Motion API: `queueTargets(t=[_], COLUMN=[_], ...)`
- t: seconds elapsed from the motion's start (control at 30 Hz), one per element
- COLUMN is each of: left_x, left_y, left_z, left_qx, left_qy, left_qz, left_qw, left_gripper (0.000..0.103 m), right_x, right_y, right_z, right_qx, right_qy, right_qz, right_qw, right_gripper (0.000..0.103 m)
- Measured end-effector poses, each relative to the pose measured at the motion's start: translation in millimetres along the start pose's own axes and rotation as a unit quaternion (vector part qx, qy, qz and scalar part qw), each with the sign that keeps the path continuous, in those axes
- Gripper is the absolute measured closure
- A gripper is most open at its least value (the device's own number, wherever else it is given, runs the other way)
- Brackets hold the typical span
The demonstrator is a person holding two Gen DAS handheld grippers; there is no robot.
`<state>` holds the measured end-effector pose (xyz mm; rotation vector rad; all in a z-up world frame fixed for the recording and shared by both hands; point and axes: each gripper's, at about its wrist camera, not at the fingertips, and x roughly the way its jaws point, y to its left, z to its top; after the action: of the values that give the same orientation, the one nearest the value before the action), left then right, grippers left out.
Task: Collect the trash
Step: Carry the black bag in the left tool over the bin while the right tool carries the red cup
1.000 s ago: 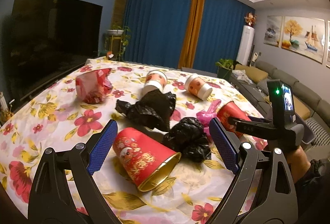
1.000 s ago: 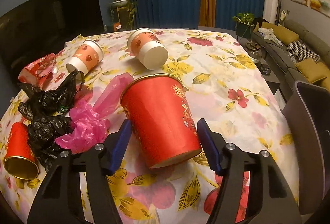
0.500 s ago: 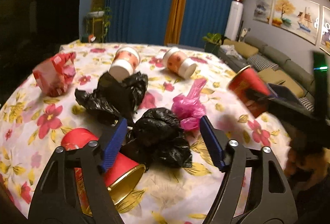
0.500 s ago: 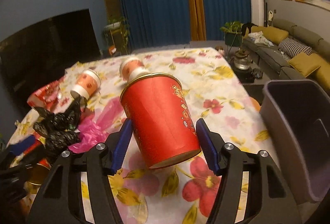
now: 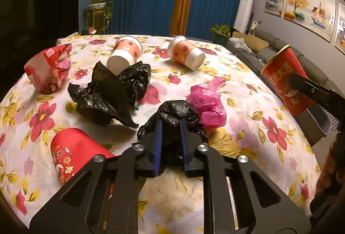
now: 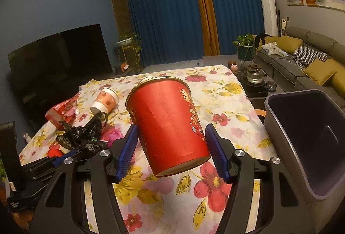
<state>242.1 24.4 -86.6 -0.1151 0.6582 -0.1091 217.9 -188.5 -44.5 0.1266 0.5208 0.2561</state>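
A: Entry, left side. Your left gripper (image 5: pixel 170 143) was clenched on the near black bag (image 5: pixel 172 117), blue pads pressed into the crumpled plastic from both sides. The bag sat on the flowered tablecloth (image 5: pixel 248 104), touching the pink bag (image 5: pixel 208 102) at its far right.

B: And your right gripper (image 6: pixel 172 147)?

A: You had it grasping the big red cup (image 6: pixel 166 126), pads against both walls, cup tilted with its gold rim pointing away, held off the table. The grey bin (image 6: pixel 306 137) stood just to its right, beside the table edge; the cup was not over the bin opening.

B: Other trash noted?

A: A second red cup (image 5: pixel 73 152) lay on its side at near left, just beside your left gripper. A larger black bag (image 5: pixel 112 91) was spread further back, its far edge touching one of two paper coffee cups (image 5: pixel 125 55); the other coffee cup (image 5: pixel 186 56) lay to the right, apart. A crumpled red wrapper (image 5: pixel 48 68) sat at far left.

B: Contents of the bin?

A: Could not tell; the inside was dark.
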Motion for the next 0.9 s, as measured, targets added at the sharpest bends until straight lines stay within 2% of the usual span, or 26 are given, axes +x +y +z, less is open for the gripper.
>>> queueTargets(t=[0.1, 0.23, 0.47, 0.57, 0.9], left_x=[-5.8, -22.2, -78.8, -93.3, -117.7], left_y=[-1.6, 1.2, 2.7, 2.9, -13.1], left_z=[-1.0, -1.1, 6.6, 12.0, 20.7], left_qx=[0.003, -0.007, -0.010, -0.012, -0.005], left_qy=[-0.012, -0.034, -0.109, -0.127, -0.156], left_qz=[-0.002, -0.011, -0.015, -0.018, -0.032], left_qw=[0.9999, 0.9993, 0.9939, 0.9916, 0.9872], left_gripper=[0.096, 0.097, 0.097, 0.097, 0.097], right_x=[-4.6, -12.2, -28.9, -37.9, -72.0], right_y=[-0.6, -1.4, 0.4, 2.1, -0.7], right_z=[-1.2, -2.2, -2.0, -0.7, 7.2], right_qx=[0.002, 0.002, -0.003, -0.002, -0.002], right_qy=[-0.001, -0.004, -0.017, -0.025, -0.049], right_qz=[0.001, 0.003, 0.008, 0.010, 0.009], right_qw=[1.000, 1.000, 1.000, 1.000, 0.999], right_gripper=[0.040, 0.040, 0.040, 0.040, 0.040])
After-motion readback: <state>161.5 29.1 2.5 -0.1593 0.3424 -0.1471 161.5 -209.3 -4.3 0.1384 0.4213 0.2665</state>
